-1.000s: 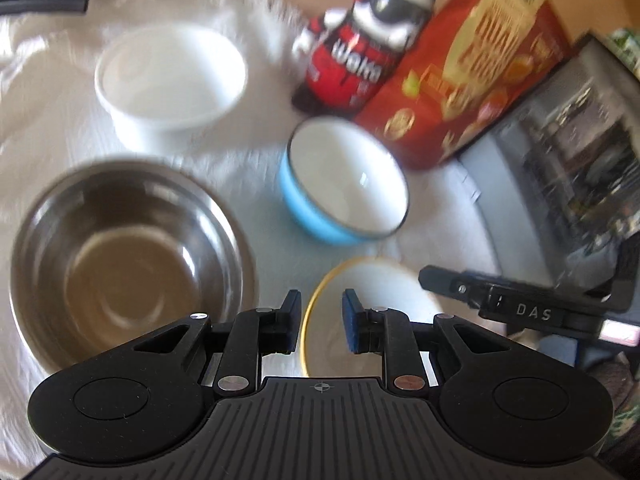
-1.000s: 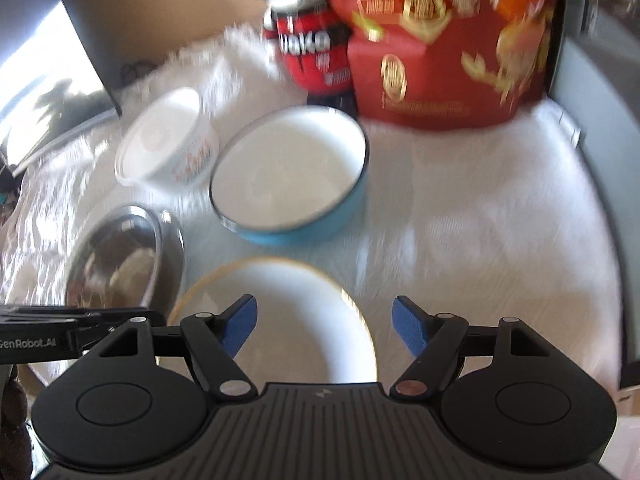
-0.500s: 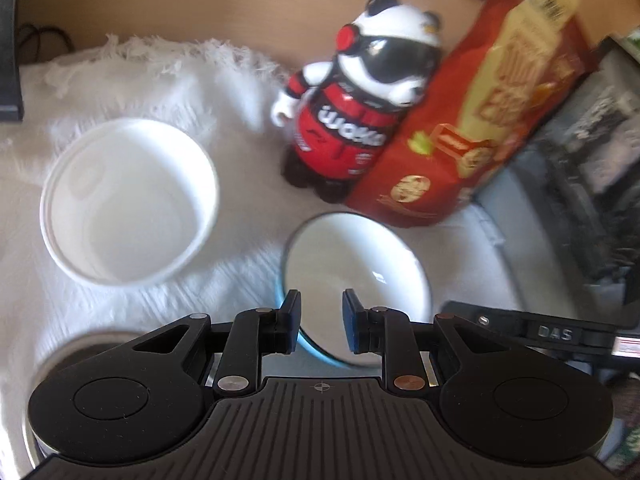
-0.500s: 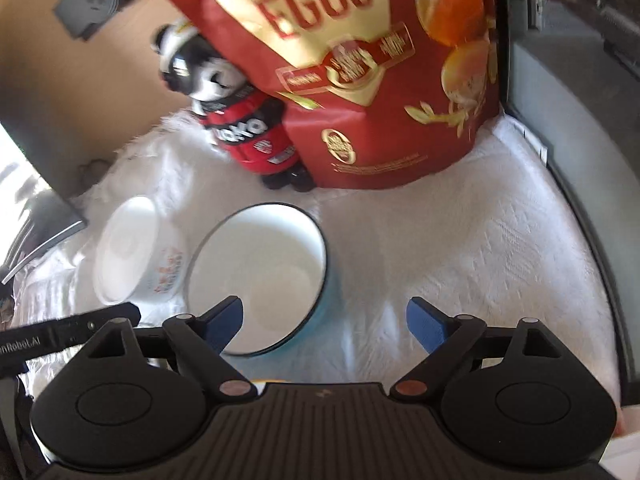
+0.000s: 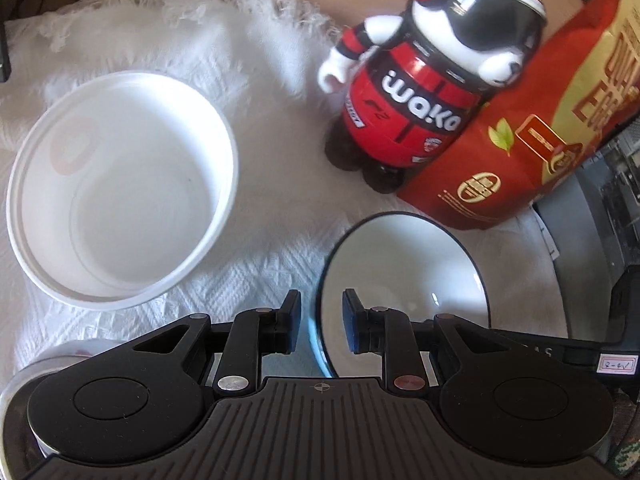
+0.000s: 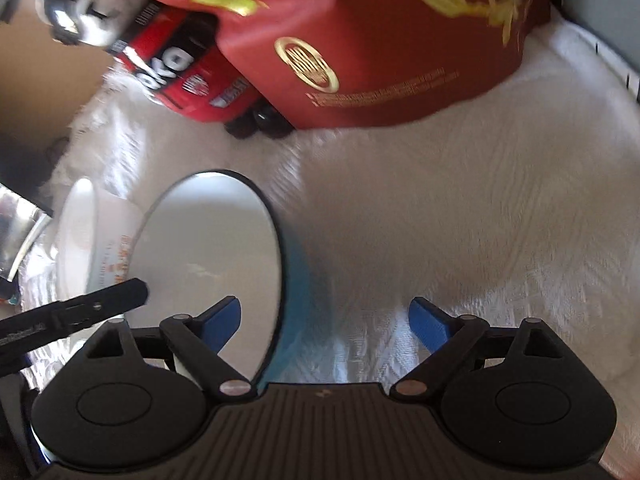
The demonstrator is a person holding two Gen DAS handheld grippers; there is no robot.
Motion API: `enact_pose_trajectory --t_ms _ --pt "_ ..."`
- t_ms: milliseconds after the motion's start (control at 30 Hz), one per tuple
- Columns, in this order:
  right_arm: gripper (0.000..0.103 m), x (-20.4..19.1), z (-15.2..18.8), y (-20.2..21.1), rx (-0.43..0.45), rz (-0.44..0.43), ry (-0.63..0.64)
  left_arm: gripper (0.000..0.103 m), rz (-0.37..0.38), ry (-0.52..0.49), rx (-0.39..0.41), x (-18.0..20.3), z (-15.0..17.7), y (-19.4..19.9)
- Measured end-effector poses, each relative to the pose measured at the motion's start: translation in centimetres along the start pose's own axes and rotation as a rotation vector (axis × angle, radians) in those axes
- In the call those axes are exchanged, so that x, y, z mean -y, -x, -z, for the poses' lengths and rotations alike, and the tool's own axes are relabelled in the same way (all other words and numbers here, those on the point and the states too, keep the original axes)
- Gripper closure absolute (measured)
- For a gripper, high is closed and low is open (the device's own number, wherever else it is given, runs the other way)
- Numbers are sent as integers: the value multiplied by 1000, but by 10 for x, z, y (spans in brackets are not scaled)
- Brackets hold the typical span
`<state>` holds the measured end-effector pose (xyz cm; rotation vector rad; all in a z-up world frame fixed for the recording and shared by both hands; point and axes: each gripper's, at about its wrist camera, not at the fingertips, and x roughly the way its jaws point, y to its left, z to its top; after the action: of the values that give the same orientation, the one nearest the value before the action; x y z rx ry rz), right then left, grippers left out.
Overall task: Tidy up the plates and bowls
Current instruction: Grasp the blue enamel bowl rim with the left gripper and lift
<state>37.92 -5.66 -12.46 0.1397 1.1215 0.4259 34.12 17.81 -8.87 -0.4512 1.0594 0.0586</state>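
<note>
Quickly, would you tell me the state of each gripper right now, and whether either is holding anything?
Left gripper: narrowly open, holding nothing; blue bowl rim sits in the gap.
Right gripper: wide open, jaws just opening, holding nothing.

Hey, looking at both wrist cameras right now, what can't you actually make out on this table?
- Metal bowl, left wrist view: only a rim sliver shows; the left gripper body covers the rest.
- Blue bowl, both views: near edge hidden behind the gripper bodies.
- Snack bag, right wrist view: top cut off, print blurred.
- Panda figure, right wrist view: blurred, partly behind the bag.
</note>
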Motion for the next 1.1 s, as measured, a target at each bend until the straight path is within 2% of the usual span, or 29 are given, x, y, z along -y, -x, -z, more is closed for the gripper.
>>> enact_pose_trajectory --t_ms 133,333,500,700,833,900,967,1033,1100 --pt "0 -6 -3 -6 -28 -5 39 78 2 30 6 -8 0 5" --pt "0 -15 -6 -10 -82 26 127 78 12 46 16 -12 0 12" --pt "0 -8 -9 -9 -78 2 83 78 6 48 0 -13 2 12" --pt "0 -17 -12 -12 -106 44 115 78 5 34 -38 -4 4 -1" --pt "13 -20 -3 4 -5 44 142 78 -7 24 -56 2 4 -10" --pt "23 -24 0 10 35 56 173 78 -16 16 -61 6 3 -15" --pt "46 -25 0 13 31 55 177 78 -24 7 -65 10 2 -19" --pt "53 -26 -1 12 21 47 175 78 -37 0 -65 12 0 -23" --pt "55 -28 -1 8 13 45 171 78 -40 4 -71 13 -2 -28"
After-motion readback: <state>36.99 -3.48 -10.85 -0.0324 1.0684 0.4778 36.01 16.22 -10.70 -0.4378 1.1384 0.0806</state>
